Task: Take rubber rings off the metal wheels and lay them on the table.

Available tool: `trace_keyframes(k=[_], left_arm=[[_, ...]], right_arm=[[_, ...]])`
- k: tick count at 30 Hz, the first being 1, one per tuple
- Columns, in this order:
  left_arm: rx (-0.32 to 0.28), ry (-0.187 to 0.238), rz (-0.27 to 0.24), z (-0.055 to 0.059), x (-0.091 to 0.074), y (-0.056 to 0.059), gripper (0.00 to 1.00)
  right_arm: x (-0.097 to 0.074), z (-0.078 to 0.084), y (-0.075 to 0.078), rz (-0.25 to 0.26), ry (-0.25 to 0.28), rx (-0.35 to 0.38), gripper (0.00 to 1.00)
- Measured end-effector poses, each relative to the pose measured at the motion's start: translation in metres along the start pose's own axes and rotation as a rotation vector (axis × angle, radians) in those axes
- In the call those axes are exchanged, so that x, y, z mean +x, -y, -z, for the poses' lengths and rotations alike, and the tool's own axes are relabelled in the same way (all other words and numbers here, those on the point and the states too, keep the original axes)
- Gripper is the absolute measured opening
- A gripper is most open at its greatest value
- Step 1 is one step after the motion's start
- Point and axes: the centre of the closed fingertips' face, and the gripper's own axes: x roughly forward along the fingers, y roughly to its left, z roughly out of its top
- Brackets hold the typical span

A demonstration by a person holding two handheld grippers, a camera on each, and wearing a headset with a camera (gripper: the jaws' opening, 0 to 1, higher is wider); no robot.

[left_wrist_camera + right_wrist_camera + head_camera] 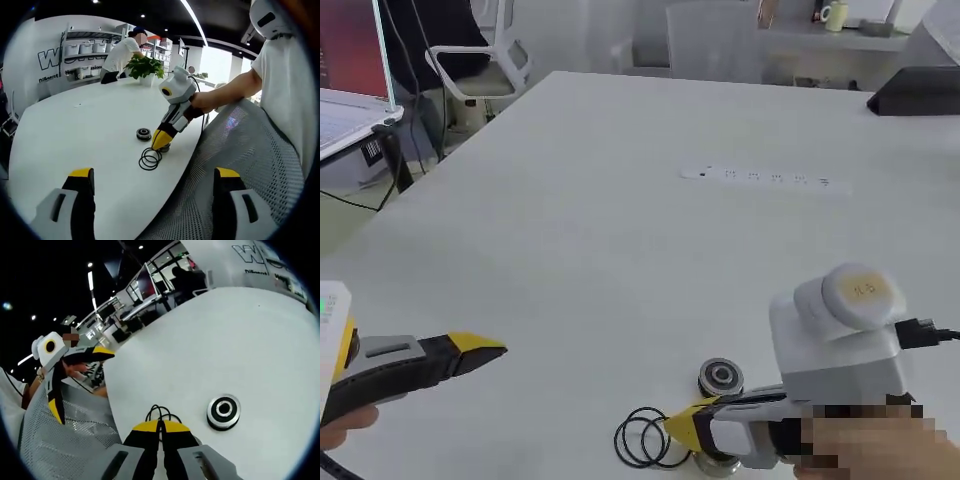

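Nearest, the right claw (160, 426) has its jaws pressed together, its yellow tips touching the edge of a small heap of black rubber rings (645, 438) lying flat on the white surface (620, 230); whether a ring is pinched between them cannot be told. Under this claw sits a metal wheel (718, 463), mostly hidden. Just beyond stands a second wheel (720, 377), apart from the rings. The left claw (153, 172) hangs well off to the side, jaws spread wide and holding nothing. Farther back lies a white power strip (765, 178).
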Motion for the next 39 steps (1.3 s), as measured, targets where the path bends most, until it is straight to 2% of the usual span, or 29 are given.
trace_keyframes(k=[9, 15, 19, 29, 34, 39], left_arm=[[-0.002, 0.001, -0.003, 0.0, 0.0, -0.001, 0.98], [0.0, -0.003, -0.003, 0.0, 0.0, -0.001, 0.98], [-0.001, -0.004, -0.006, 0.001, -0.001, -0.001, 0.98], [-0.002, -0.009, -0.005, 0.001, 0.0, -0.001, 0.98], [-0.002, -0.013, -0.004, 0.002, 0.0, -0.001, 0.98], [-0.003, -0.014, -0.004, 0.002, 0.0, -0.001, 0.97]], right_arm=[[0.0, -0.002, -0.003, 0.012, 0.0, -0.037, 0.0], [-0.001, -0.005, -0.005, 0.0, 0.011, -0.014, 0.0], [-0.003, -0.012, -0.009, -0.032, 0.047, 0.05, 0.0], [-0.001, -0.01, -0.018, -0.067, 0.042, 0.081, 0.0], [0.001, -0.005, -0.017, -0.061, 0.025, 0.075, 0.0], [0.003, 0.001, -0.012, -0.021, -0.007, 0.018, 0.0]])
